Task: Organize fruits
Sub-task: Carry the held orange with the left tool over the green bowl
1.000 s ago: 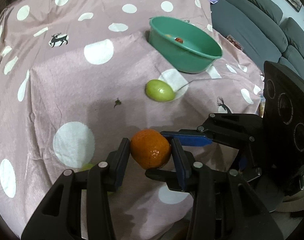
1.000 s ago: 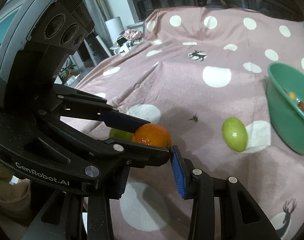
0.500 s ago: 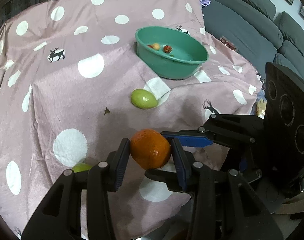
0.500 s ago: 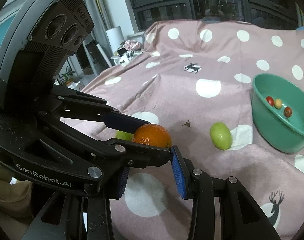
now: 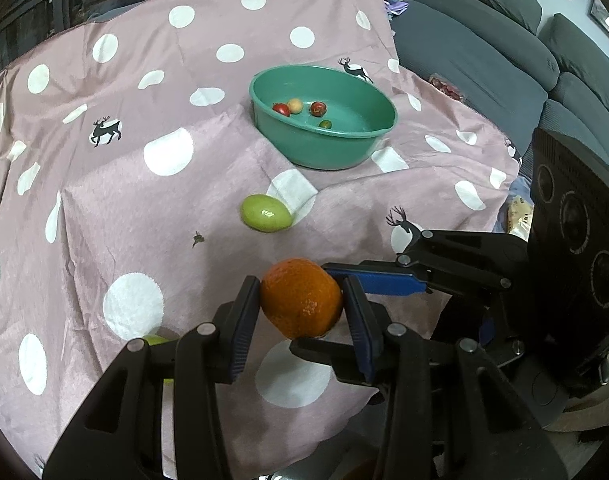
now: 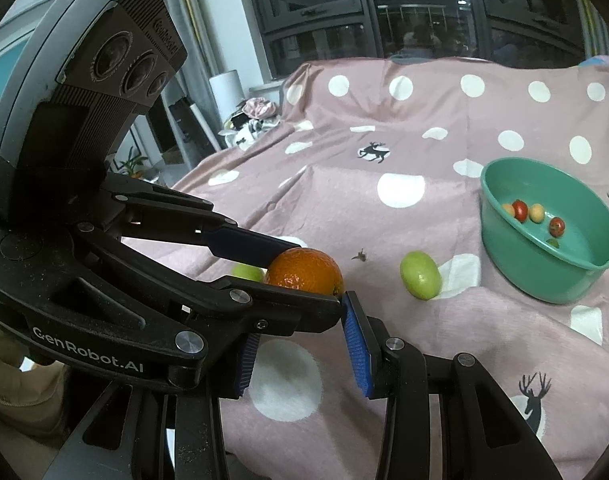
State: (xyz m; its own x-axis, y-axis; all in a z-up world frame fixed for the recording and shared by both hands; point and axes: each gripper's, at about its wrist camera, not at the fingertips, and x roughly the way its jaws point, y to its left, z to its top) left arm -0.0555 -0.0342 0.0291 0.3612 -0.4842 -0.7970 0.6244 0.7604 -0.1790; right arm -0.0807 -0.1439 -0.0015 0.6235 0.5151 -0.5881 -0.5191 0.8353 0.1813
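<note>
Green fruit before basin

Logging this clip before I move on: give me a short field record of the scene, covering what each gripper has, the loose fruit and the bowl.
left gripper: shut on the orange, held clear above the cloth
right gripper: nothing between its pads; its state is unclear
green fruit: on the spotted cloth, apart from the bowl
second green fruit: on the cloth, partly hidden behind the left gripper
green bowl: upright, holds several small fruits, red, yellow and green
</note>
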